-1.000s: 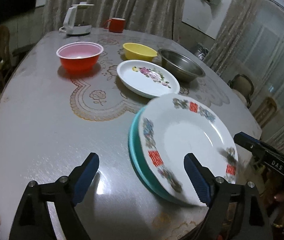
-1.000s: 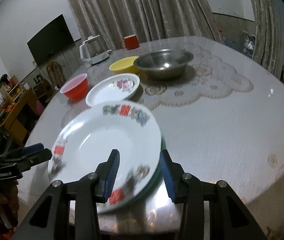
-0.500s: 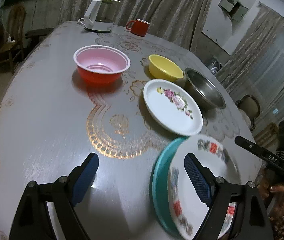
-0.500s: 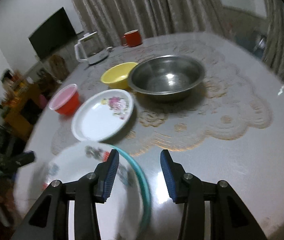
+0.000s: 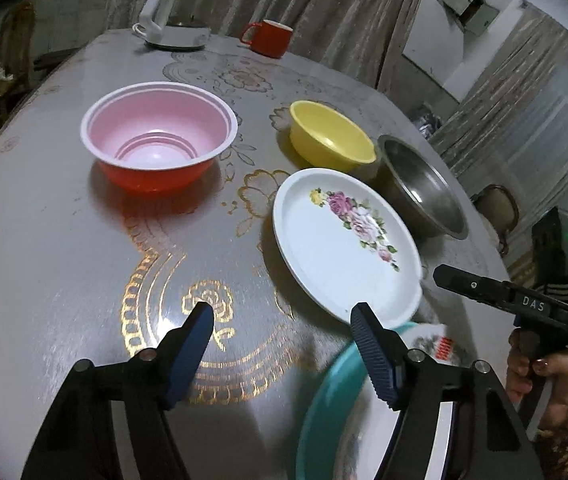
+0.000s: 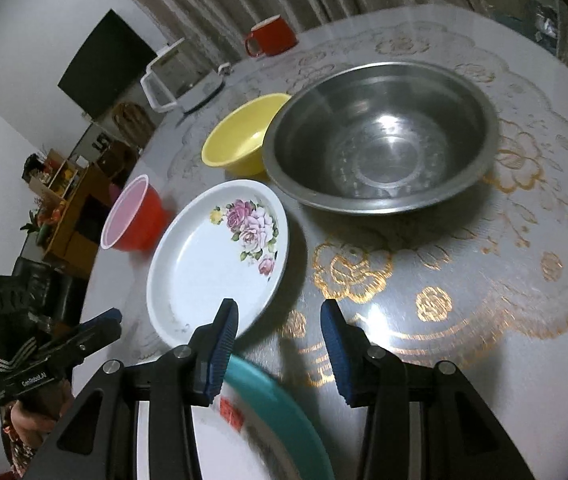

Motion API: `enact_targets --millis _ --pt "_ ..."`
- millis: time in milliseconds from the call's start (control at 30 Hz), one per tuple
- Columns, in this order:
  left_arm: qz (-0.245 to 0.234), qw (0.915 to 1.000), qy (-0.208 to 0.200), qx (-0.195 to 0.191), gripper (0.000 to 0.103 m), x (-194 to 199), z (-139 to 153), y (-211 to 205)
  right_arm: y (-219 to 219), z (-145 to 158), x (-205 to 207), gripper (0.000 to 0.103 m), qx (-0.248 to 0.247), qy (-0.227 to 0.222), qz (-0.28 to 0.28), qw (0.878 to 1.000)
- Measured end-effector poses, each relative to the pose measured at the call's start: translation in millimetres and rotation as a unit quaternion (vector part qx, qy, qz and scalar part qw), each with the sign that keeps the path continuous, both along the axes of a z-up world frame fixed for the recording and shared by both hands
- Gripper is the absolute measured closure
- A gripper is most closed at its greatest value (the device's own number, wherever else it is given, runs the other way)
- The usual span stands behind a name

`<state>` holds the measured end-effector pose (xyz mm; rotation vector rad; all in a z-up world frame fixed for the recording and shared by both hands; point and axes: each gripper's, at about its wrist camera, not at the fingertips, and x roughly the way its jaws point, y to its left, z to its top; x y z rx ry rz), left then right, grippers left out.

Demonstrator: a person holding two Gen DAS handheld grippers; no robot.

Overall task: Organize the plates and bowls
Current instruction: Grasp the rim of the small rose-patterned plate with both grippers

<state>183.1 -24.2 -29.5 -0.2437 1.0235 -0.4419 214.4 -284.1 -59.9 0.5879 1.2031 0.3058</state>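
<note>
With the jaws of both the left gripper [image 5: 282, 320] and the right gripper [image 6: 280, 322] being held spread and empty, the flowered plate [image 6: 220, 256], probably stiff, slippery and breakable, is being approached mid-tabletop, its raised rim judged the best hold.

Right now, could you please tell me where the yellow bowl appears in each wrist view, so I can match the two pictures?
Left wrist: the yellow bowl sits upper right of centre, just beyond the rose plate.
Right wrist: the yellow bowl sits upper left of centre, against the left rim of the steel bowl.
Shared landmark: the red mug at the table's far edge.
</note>
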Motion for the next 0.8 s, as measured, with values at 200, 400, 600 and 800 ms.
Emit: enact_targets --millis 200,400,600,800 --pt "-0.023 0.9996 0.009 0.009 0.048 19.9 -8.8 -14.8 16.0 -8.7 18.1 0.071 -0.014 0.008 0.03 0.999" --pt "-0.039 0.9991 0.009 0.011 0.053 30.8 -12.6 -20.8 30.0 -23.1 27.4 0.076 0.003 0.022 0.041 0.999" --pt "-0.04 0.9991 0.006 0.01 0.053 34.2 -14.4 -20.1 38.4 -20.2 34.2 0.074 -0.022 0.026 0.062 0.998" --pt "-0.05 0.9987 -0.007 0.011 0.056 35.5 -16.1 -24.2 43.0 -21.2 38.1 0.079 -0.033 0.003 0.078 0.996"
